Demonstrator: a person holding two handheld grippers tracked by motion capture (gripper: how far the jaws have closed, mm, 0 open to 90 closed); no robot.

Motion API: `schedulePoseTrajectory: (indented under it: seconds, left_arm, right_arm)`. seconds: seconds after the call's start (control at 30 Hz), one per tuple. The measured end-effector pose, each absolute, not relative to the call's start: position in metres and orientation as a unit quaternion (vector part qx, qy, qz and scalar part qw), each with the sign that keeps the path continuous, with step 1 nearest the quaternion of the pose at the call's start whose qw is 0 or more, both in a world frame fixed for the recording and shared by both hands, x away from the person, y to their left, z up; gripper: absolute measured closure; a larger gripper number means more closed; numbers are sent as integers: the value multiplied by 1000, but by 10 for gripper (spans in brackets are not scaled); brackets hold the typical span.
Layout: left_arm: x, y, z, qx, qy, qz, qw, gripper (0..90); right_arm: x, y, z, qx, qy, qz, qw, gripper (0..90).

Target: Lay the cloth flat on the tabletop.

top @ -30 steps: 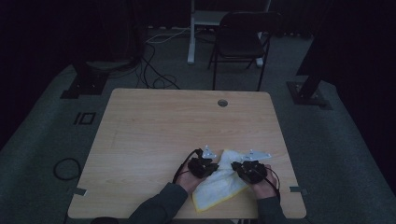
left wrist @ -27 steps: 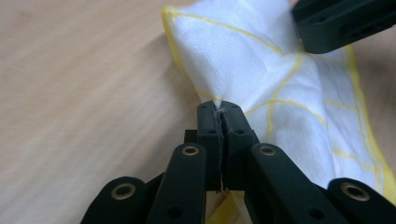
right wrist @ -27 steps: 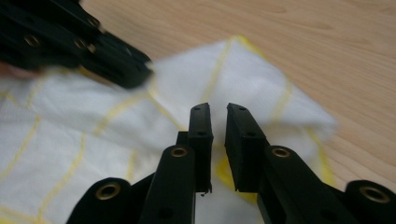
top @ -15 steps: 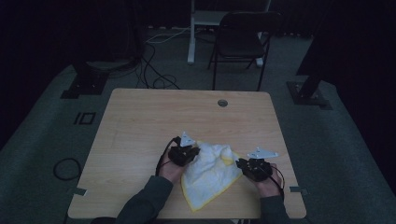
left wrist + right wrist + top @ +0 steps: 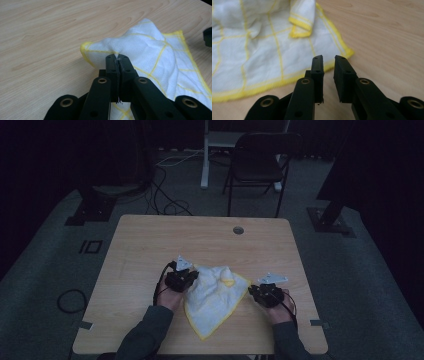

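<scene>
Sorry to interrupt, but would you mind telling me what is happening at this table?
A person is working a white cloth with yellow stripes on the wooden table with two handheld grippers. The left gripper is shut on a fold of the cloth. The right gripper is open, holding nothing, beside the cloth's edge.

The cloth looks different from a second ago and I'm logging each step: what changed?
The hands moved apart: the left gripper, shut on the cloth, carried a fold up-left, opening it out; the right gripper let go and drew back right, jaws open, off the cloth. The table stayed as it was.
</scene>
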State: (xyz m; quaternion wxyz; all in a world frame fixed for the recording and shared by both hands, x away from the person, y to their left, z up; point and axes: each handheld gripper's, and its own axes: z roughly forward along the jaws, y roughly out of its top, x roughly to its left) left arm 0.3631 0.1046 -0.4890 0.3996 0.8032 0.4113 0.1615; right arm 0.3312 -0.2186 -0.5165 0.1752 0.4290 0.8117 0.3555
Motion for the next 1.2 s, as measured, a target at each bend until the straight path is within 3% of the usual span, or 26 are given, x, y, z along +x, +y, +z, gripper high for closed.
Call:
schedulePoseTrajectory:
  seconds: [0.37,0.47,0.57,0.63,0.7,1.0,1.2]
  left_arm:
    - [364,108,-490,802,415,164,398,889]
    - [364,110,-491,801,416,164,397,889]
    - [364,113,-491,799,420,165,398,890]
    - [364,117,-491,797,424,168,396,890]
    - [364,121,-492,793,429,171,396,890]
    - [361,152,-500,780,468,182,374,890]
    - [356,151,-507,785,455,165,386,878]
  right_arm:
    - [362,-198,-532,440,812,328,198,650]
    - [364,-196,-534,439,815,320,201,649]
    - [366,-196,-536,442,816,317,194,709]
    - [367,-196,-536,440,818,314,195,832]
    - [367,-196,-535,439,820,309,199,869]
    - [357,-213,-528,458,808,289,230,886]
    - [351,-219,-522,463,806,273,248,885]
